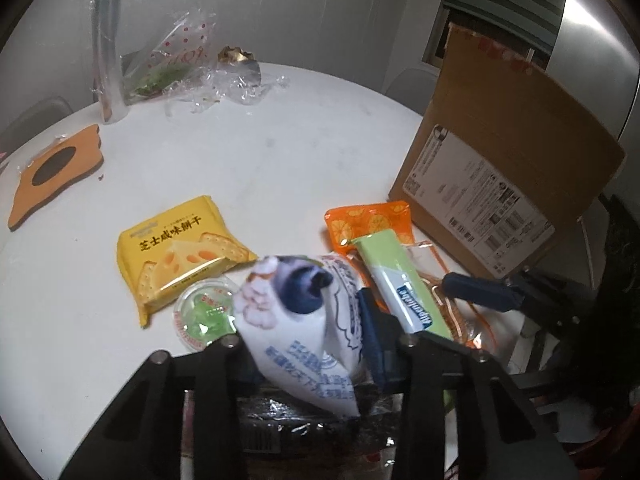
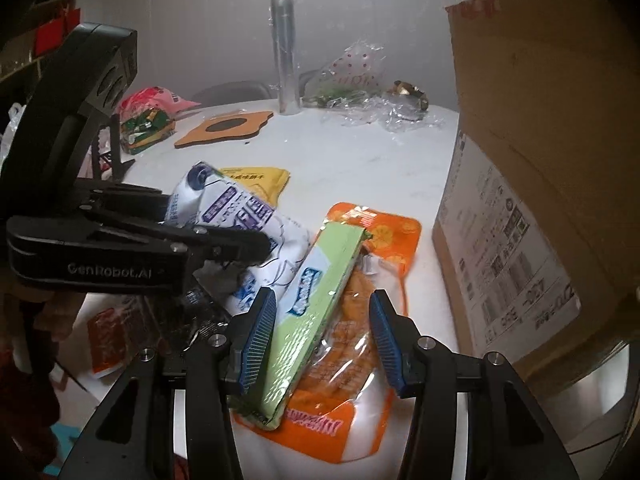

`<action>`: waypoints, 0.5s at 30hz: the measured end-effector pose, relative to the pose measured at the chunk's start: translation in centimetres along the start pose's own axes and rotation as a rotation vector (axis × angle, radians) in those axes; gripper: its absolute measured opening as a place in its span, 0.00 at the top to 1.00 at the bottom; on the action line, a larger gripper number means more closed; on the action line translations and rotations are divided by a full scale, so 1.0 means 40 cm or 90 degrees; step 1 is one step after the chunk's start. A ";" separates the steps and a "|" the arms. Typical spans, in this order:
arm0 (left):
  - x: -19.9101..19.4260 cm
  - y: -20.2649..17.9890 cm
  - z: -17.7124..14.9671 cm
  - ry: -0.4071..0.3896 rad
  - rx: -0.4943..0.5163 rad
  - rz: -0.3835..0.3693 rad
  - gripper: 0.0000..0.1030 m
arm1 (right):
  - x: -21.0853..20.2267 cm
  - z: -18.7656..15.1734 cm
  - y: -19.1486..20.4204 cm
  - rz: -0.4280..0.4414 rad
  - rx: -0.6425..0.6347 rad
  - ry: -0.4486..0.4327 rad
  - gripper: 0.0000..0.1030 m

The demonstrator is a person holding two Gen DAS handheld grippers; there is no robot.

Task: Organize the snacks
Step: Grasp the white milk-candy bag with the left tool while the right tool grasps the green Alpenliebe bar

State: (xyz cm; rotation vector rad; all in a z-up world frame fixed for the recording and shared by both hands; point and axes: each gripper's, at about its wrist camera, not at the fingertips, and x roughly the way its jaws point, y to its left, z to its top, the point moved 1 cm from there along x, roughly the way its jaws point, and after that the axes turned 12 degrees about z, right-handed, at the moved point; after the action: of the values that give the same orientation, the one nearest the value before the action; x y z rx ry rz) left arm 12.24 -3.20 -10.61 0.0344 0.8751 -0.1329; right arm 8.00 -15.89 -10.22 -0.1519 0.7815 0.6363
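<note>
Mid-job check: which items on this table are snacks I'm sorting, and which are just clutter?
Job items:
white-blue pouch, held by the left tool
green bar
orange pouch
yellow cracker pack
jelly cup
cardboard box, probably the destination

Lying about:
orange coaster
clear wrap roll
crumpled cellophane
</note>
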 end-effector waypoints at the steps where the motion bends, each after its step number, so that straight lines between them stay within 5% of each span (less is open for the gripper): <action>1: -0.008 -0.002 0.000 -0.006 0.001 0.003 0.70 | 0.000 0.000 0.002 -0.002 -0.002 -0.002 0.57; 15: -0.127 0.061 0.001 -0.084 -0.028 0.032 0.74 | 0.036 0.017 0.030 -0.013 -0.018 0.005 0.57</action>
State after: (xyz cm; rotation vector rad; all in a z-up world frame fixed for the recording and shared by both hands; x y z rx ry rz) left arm 9.36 -0.25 -6.75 0.0069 0.7447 -0.0684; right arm 8.47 -14.00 -10.62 -0.1875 0.7774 0.6278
